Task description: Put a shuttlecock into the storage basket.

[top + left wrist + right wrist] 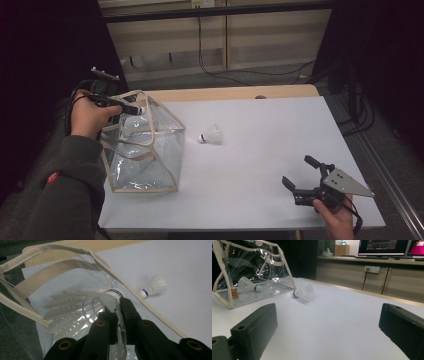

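A clear plastic bag (150,165) with beige trim stands at the table's left. My left gripper (137,110) hovers at its open top, shut on the feather skirt of a white shuttlecock (75,307). In the left gripper view the gripper (117,306) points the cork over the bag (62,266). A second shuttlecock (211,135) (153,287) (303,292) lies on the white table just right of the bag. My right gripper (296,170) (327,322) rests open near the front right. Through the bag's wall (274,265) a shuttlecock (249,285) shows; whether it is the held one I cannot tell.
A white sheet (260,130) covers the table, with a wooden edge (235,92) at the far side. Cables (240,75) trail on the floor beyond. Monitors (384,247) stand on a bench at the back.
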Demonstrator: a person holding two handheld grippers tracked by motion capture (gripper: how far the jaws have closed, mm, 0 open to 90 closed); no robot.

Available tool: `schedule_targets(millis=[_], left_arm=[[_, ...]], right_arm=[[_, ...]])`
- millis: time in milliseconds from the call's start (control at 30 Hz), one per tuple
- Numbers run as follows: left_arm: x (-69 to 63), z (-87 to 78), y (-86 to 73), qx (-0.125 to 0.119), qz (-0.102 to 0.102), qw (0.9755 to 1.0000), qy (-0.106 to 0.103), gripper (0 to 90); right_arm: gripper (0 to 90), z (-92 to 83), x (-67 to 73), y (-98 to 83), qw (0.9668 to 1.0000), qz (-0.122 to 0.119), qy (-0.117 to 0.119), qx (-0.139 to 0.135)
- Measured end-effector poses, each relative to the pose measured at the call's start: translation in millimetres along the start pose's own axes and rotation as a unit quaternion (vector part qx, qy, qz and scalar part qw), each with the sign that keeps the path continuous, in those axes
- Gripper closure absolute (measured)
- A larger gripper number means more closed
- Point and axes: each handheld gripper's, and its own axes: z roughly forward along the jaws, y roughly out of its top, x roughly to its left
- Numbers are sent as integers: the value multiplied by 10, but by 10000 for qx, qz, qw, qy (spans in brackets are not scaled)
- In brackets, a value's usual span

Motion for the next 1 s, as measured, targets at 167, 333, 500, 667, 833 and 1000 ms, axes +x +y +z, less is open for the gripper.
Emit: schedule_targets(millis=[167, 333, 500, 667, 833, 1000], left_arm=[[7, 27, 5, -77, -30, 9999, 68, 826], [-6, 30, 4, -166, -77, 9998, 87, 806], [-34, -14, 9, -206, -50, 9998, -2, 787], [-82, -85, 27, -301, -39, 9995, -118, 750], [-137, -141, 41, -351, -3, 9989, -321, 713], [-208, -177, 60, -412, 83, 9977, -529, 644]], right_arm=[[18, -3, -4, -2, 10000, 25, -5, 4], [18, -2, -4, -3, 10000, 21, -5, 1], [18, -4, -4, -2, 10000, 18, -9, -1], [18, -1, 0, -2, 10000, 20, -2, 0], [18, -1, 1, -1, 10000, 13, -1, 8], [18, 0, 1, 0, 10000, 14, -1, 6]])
